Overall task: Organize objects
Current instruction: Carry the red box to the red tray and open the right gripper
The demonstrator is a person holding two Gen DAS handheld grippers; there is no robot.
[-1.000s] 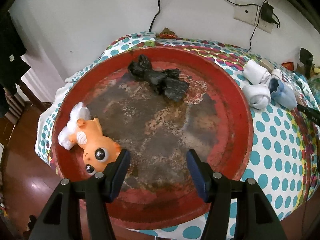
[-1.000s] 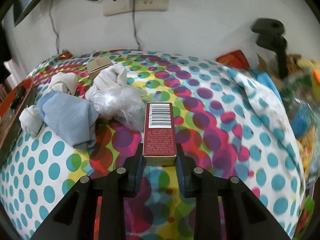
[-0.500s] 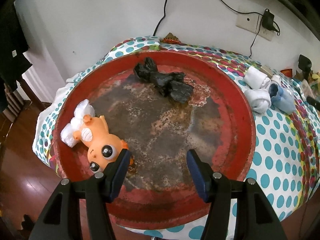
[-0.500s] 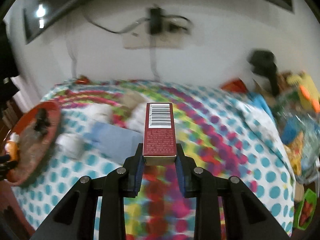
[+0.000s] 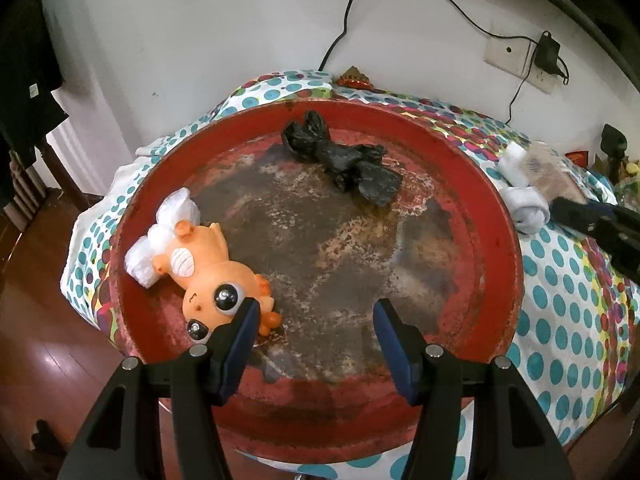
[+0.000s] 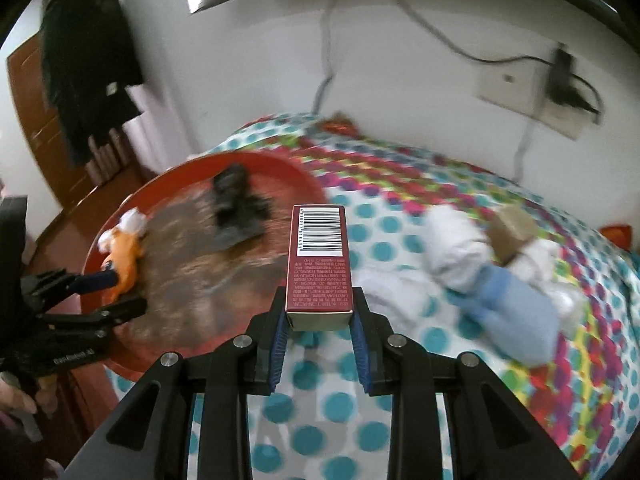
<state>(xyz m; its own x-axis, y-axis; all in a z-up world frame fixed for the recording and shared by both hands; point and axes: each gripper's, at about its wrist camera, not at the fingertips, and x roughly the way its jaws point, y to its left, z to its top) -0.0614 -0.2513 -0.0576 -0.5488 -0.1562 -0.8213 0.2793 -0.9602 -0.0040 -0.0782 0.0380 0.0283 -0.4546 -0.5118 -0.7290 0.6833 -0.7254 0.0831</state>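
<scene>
The right gripper [image 6: 319, 322] clamps a red box [image 6: 319, 264]; ahead-left sits the tray [image 6: 280, 168], socks [image 6: 452, 256] ahead-right. The left gripper [image 5: 314, 328] gapes empty.

Home bedroom, polka-dot bedsheet [image 6: 400, 432], wall socket with charger [image 5: 520, 60], wooden floor [image 5: 36, 320], hanging clothes [image 6: 84, 60]

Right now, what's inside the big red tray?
Inside the red tray lie an orange toy with a white cloth partly under it, and a crumpled black bag. Whatever lies under the toy and bag stays hidden.
</scene>
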